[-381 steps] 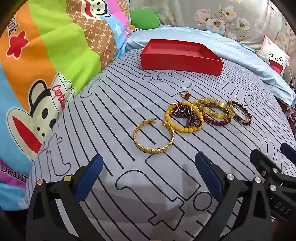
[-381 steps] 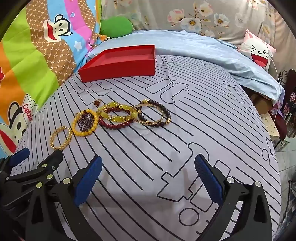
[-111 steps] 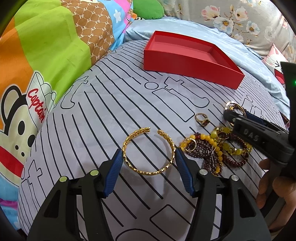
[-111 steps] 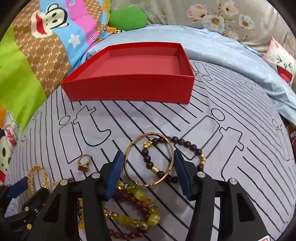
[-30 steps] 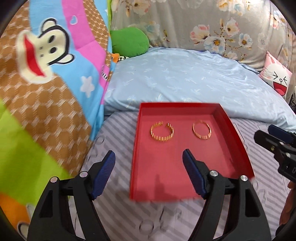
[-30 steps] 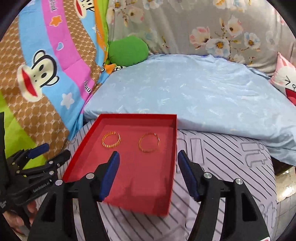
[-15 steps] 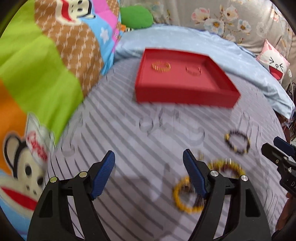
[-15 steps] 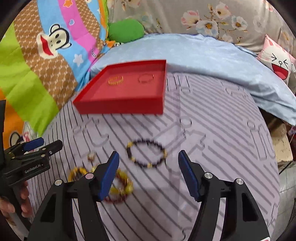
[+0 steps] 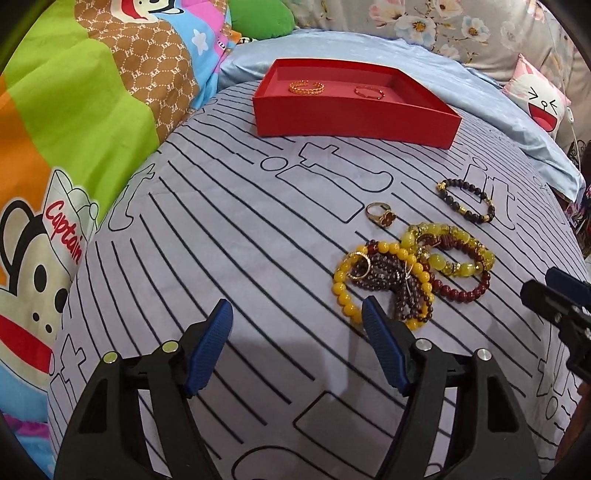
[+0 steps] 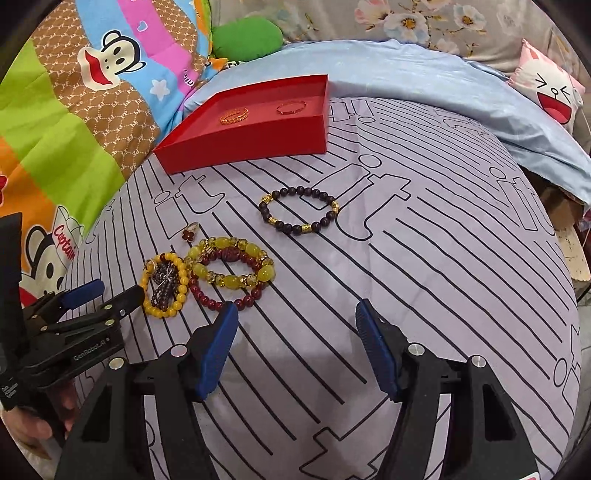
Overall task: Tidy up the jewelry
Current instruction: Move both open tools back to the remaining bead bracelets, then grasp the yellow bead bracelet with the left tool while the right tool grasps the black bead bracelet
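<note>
A red tray (image 9: pixel 354 118) (image 10: pixel 255 147) at the back of the striped bedspread holds a gold cuff bangle (image 9: pixel 306 87) (image 10: pixel 234 115) and a thin gold ring bangle (image 9: pixel 368 91) (image 10: pixel 291 107). Loose on the spread lie a dark bead bracelet (image 9: pixel 466 199) (image 10: pixel 300 210), a gold ring with a red stone (image 9: pixel 380 215) (image 10: pixel 190 231), and a pile of yellow, green and red bead bracelets (image 9: pixel 406 275) (image 10: pixel 210 275). My left gripper (image 9: pixel 297 314) hovers just left of the pile, empty, its jaws closing slightly. My right gripper (image 10: pixel 297 312) stands open and empty, right of the pile.
A colourful cartoon quilt (image 9: pixel 74 129) rises along the left. A light blue sheet (image 10: pixel 424 81), a green cushion (image 10: pixel 245 35) and a cat-face pillow (image 10: pixel 550 92) lie behind the tray. The bed's right edge drops off (image 10: pixel 569 251).
Both grippers have drawn back from over the red tray and come down toward the loose bracelets. The two gold bangles stay in the tray.
</note>
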Demonstrator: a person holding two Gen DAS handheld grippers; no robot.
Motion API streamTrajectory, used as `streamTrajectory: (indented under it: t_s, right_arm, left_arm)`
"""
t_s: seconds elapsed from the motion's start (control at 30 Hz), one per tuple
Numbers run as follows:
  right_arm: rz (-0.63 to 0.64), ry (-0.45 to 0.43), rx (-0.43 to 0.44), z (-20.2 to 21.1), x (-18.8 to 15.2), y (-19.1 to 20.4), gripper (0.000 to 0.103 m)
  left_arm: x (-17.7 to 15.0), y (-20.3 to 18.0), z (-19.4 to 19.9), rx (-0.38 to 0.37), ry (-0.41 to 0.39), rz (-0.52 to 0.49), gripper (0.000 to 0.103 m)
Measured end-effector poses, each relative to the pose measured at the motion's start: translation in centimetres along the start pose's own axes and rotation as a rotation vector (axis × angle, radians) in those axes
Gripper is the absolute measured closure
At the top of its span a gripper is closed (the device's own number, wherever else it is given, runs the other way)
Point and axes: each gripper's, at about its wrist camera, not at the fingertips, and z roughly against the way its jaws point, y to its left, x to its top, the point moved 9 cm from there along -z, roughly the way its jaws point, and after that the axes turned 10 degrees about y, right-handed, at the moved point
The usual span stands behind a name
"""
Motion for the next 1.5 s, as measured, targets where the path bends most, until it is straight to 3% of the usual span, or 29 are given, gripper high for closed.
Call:
streamTrajectory:
  t_s: [0.27, 0.37, 0.43, 0.47, 0.67, 1.03, 1.3, 1.5]
  right_arm:
    - [-0.001, 0.002, 0.009, -0.2, 0.0, 0.2, 0.039]
    - [-0.004, 0.005, 0.011, -0.3, -0.1, 0.2, 0.039]
    - [-0.007, 0.006, 0.014, -0.3, -0.2, 0.2, 0.039]
    - [-0.008, 0.006, 0.016, -0.3, -0.2, 0.2, 0.039]
    - [-0.014, 0.002, 0.023, -0.1, -0.2, 0.0, 0.039]
    - [-0.011, -0.005, 0.025, 0.0, 0.4, 0.1, 0.039]
    - [-0.038, -0.028, 0.017, -1.0, 3.8, -1.0, 0.040]
    - [-0.038, -0.032, -0.007, -2.7, 6.6, -1.6, 0.051]
  left_arm:
    - [0.6, -0.8, -0.8, -0.002, -0.002, -0.020, 0.054]
    - [0.7, -1.2, -0.6, -0.016, -0.009, -0.038, 0.072]
    - [0.7, -1.5, -0.5, -0.037, -0.005, -0.049, 0.091]
    - [0.6, -1.7, -0.5, -0.056, 0.001, -0.050, 0.095]
    - [0.5, -1.6, 0.3, -0.136, 0.013, -0.015, 0.096]
    - [2.3, -2.9, 5.2, -0.203, -0.080, -0.032, 0.096]
    - [2.8, -3.7, 5.4, -0.230, -0.073, -0.035, 0.096]
    - [3.0, -3.5, 4.8, -0.226, -0.058, -0.028, 0.096]
